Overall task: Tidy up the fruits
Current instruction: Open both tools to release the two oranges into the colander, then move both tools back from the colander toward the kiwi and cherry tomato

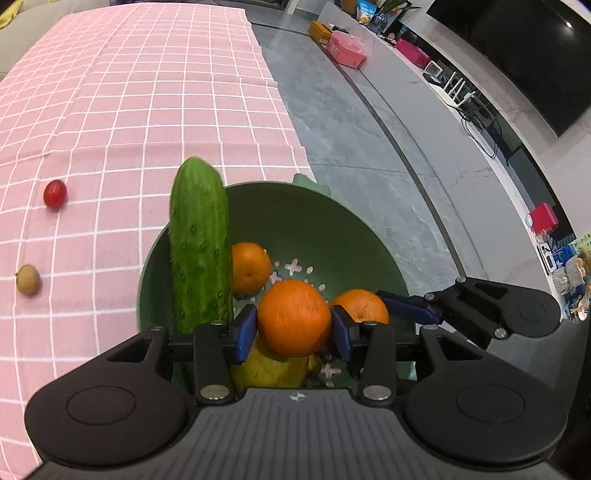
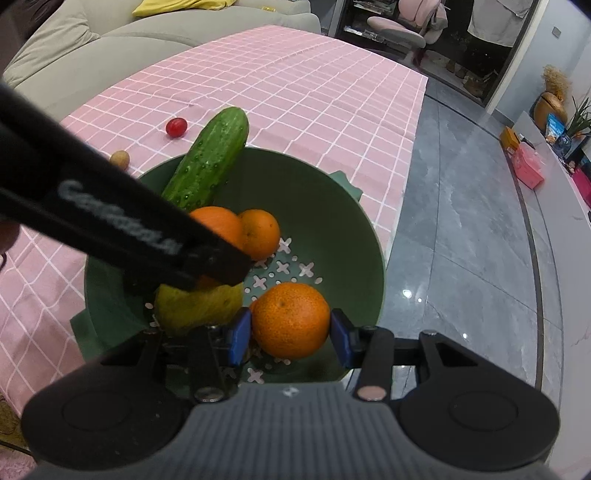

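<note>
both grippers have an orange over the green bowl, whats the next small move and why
Probably lower a touch more and open the jaws. The left gripper and right gripper each clamp an orange low over the green bowl, which already holds another orange, a cucumber and a yellow fruit. A short drop keeps them from bouncing out.

— What sort of place am I steering in?

— A home living room, I'd say. Upper left of my right view there's a grey sofa with a yellow cushion.

— Anything else?

— A big dark television at upper right of my left view, over a long low shelf with a router, and a pink checked tablecloth.
</note>
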Demonstrator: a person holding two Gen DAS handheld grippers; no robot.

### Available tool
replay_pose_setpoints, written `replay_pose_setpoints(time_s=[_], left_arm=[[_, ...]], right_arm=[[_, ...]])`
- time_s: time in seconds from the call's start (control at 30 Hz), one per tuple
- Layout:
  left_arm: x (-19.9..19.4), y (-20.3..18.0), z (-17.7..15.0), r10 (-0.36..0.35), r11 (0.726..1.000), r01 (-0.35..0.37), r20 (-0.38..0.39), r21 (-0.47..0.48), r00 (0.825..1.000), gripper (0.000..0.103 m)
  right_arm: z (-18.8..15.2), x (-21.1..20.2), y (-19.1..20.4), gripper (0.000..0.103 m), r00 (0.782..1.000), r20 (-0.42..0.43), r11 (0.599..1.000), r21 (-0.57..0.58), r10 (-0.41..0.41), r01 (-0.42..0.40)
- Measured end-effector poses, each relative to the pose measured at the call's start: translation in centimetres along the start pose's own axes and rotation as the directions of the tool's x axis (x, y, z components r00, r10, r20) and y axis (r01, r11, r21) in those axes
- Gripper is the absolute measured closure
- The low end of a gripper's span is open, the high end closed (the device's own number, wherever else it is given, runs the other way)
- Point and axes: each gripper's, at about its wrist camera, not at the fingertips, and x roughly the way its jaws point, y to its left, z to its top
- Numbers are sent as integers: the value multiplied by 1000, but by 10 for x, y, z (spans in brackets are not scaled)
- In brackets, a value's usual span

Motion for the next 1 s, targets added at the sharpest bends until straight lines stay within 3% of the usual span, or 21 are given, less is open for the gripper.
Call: replay_pose_setpoints(time_s=[0.23,0.5,1.0], left_arm=[[11,3,6,-18,1000,17,-25,-20,1000,52],[0,-1,5,-19,1000,19,10,3,1000,43],[-66,3,-5,37,999,-41,138,22,990,39]], right_arm=[[3,4,-2,59,1000,-17,1000,7,-3,3],[6,-4,2,57,1000,-5,1000,2,-28,28],[7,-54,33,24,989,115,996,6,-88,88]])
